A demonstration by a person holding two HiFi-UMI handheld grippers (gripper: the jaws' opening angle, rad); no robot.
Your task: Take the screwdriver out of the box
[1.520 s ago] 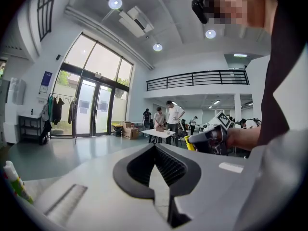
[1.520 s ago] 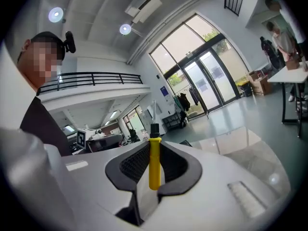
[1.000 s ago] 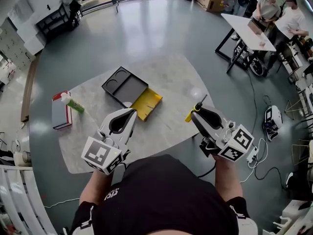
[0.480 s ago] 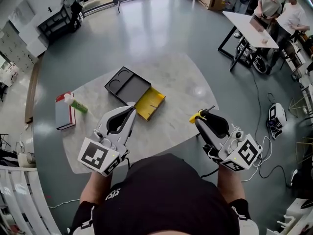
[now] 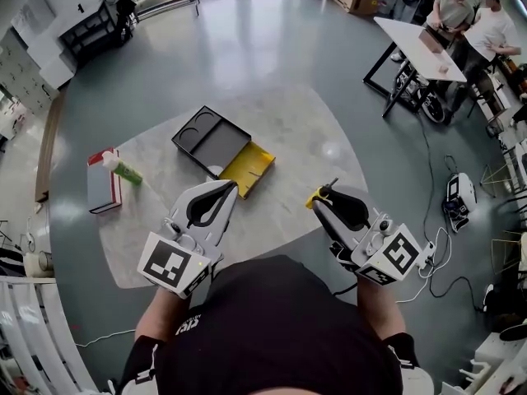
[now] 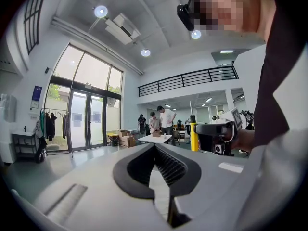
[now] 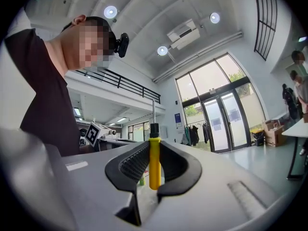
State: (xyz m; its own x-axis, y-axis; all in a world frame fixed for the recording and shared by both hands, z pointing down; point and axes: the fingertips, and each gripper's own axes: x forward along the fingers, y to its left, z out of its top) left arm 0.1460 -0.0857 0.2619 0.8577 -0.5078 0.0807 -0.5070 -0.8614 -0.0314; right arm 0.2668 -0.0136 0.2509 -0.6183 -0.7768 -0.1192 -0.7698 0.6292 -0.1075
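We are pinching the screwdriver [image 7: 154,163] mid-handle in the right gripper [image 5: 317,202] — out of the box [image 5: 257,160], to its right. It is seeming light, stiff, smooth. The left gripper [image 5: 228,187], near the box, is pressing its jaws together, empty.

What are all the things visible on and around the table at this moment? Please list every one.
table: one, pale marble, centre
black box: one, black, far side of the table
yellow tray: one, yellow, against the black box
carton: one, red and grey, left on the table
bottle: one, green and white, lying at the carton
screwdriver: one, yellow handle, outside the box
white table: one, white, far right
people: two, beside the white table
left gripper: one, grey, shut, empty
right gripper: one, grey, holding the screwdriver
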